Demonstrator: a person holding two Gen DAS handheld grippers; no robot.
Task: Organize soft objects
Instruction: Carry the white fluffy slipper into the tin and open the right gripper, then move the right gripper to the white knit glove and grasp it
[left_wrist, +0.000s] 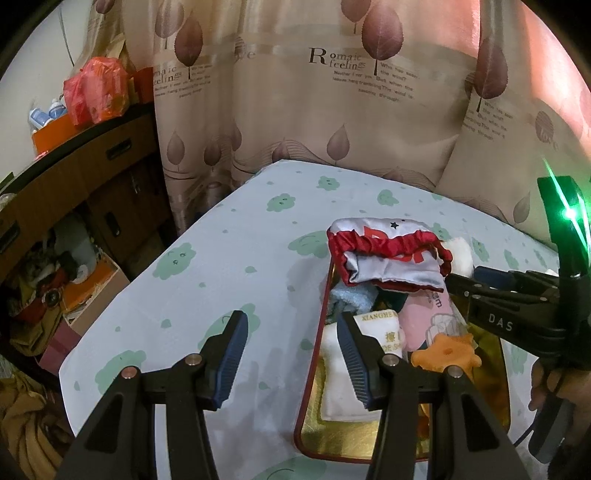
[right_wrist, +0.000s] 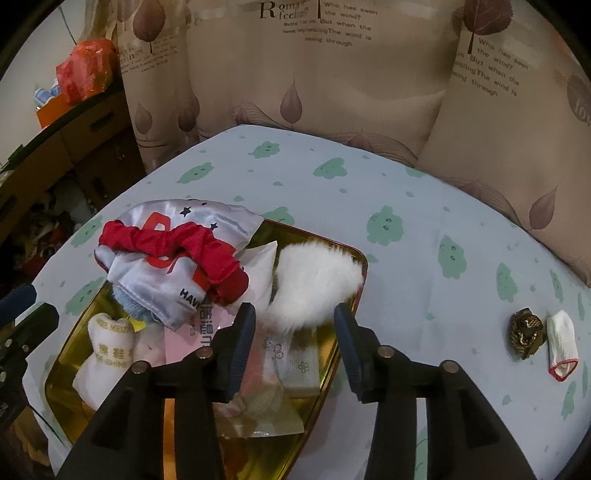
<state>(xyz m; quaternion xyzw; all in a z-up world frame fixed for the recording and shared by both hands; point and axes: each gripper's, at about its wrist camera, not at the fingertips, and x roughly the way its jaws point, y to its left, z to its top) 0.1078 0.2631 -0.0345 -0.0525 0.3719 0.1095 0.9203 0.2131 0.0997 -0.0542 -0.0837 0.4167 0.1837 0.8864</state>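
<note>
My right gripper (right_wrist: 295, 343) is open, and the fluffy white ball (right_wrist: 317, 284) sits just past its tips, in the gold tray (right_wrist: 62, 373). My left gripper (left_wrist: 291, 354) is open too, holding nothing.

Beige curtain (left_wrist: 295, 92) with brown leaf print and "Romantic feelings" text behind a table covered in pale blue cloth (left_wrist: 221, 258) with green clouds. Brown cabinet (left_wrist: 85, 177) at left, red plastic bag (left_wrist: 96, 90) on top. Clutter below, probably boxes.
</note>
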